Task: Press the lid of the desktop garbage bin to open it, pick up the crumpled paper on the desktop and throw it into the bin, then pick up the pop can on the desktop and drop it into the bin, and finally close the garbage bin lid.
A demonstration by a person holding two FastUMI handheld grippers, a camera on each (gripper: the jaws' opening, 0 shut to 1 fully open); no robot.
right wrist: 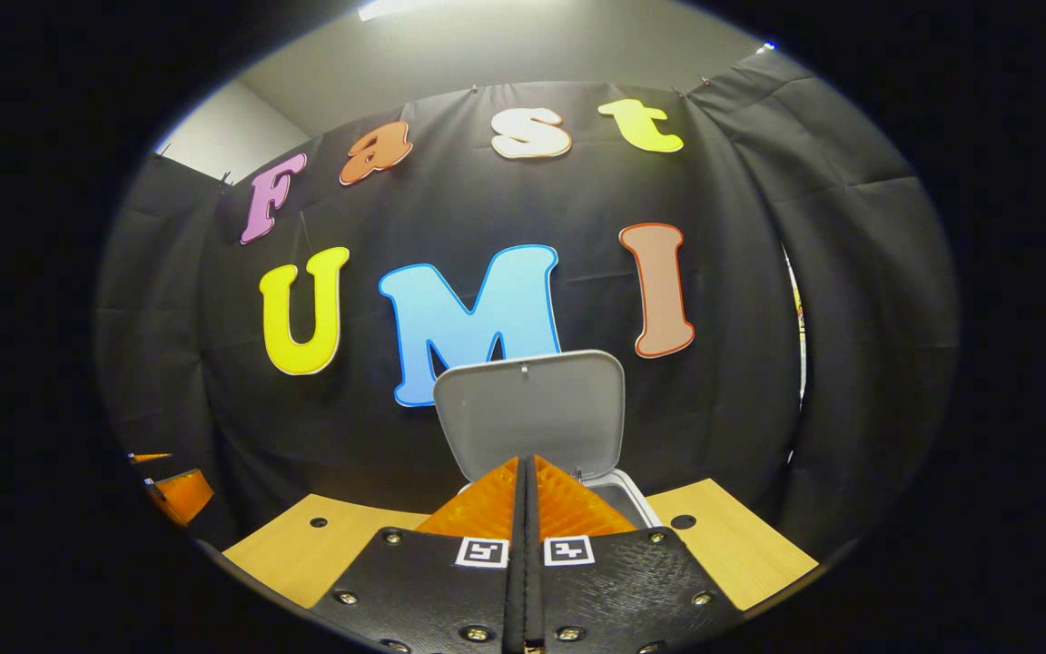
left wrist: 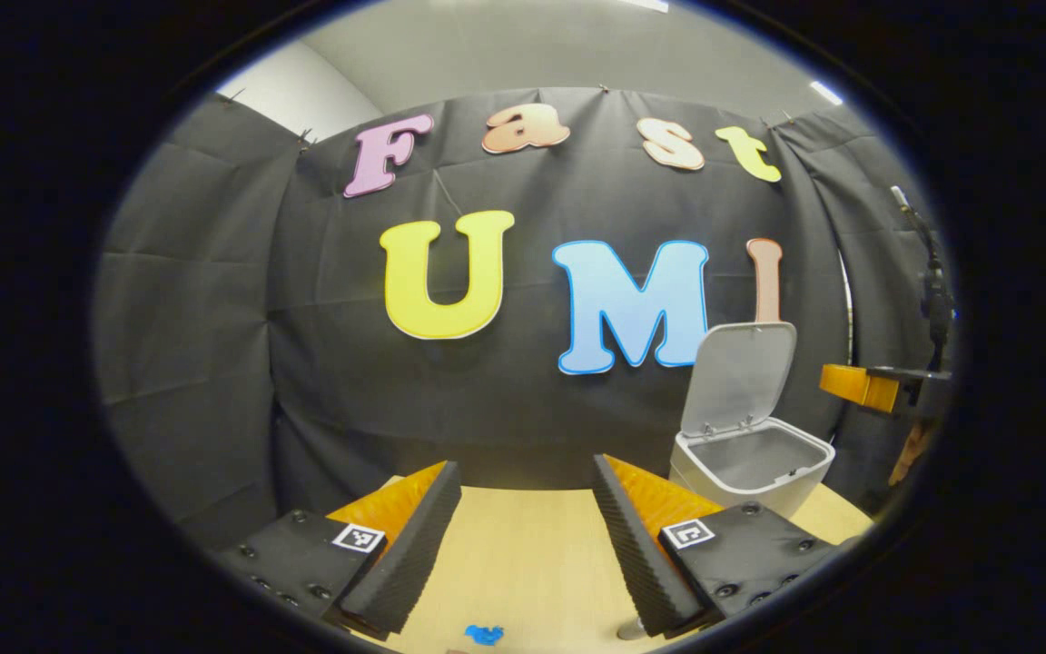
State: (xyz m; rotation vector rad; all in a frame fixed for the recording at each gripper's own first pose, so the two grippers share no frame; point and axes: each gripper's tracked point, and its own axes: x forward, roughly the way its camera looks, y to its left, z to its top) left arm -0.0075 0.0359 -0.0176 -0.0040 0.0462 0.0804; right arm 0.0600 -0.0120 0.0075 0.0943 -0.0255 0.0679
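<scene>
The white desktop bin [left wrist: 750, 454] stands on the wooden table at the right of the left gripper view, its lid [left wrist: 741, 372] swung up and the inside visible. My left gripper [left wrist: 526, 465] is open over the table, well left of the bin, with nothing between its fingers. In the right gripper view the raised lid [right wrist: 532, 409] is straight ahead, and a part of the bin's rim [right wrist: 618, 500] shows behind the fingers. My right gripper [right wrist: 526, 459] is shut with nothing in it, just in front of the bin.
A small blue scrap [left wrist: 484, 634] lies on the table [left wrist: 523, 563] near its front edge. A grey rounded thing [left wrist: 632, 629] peeks from under a left finger; I cannot tell what it is. The table [right wrist: 323, 545] has two round holes.
</scene>
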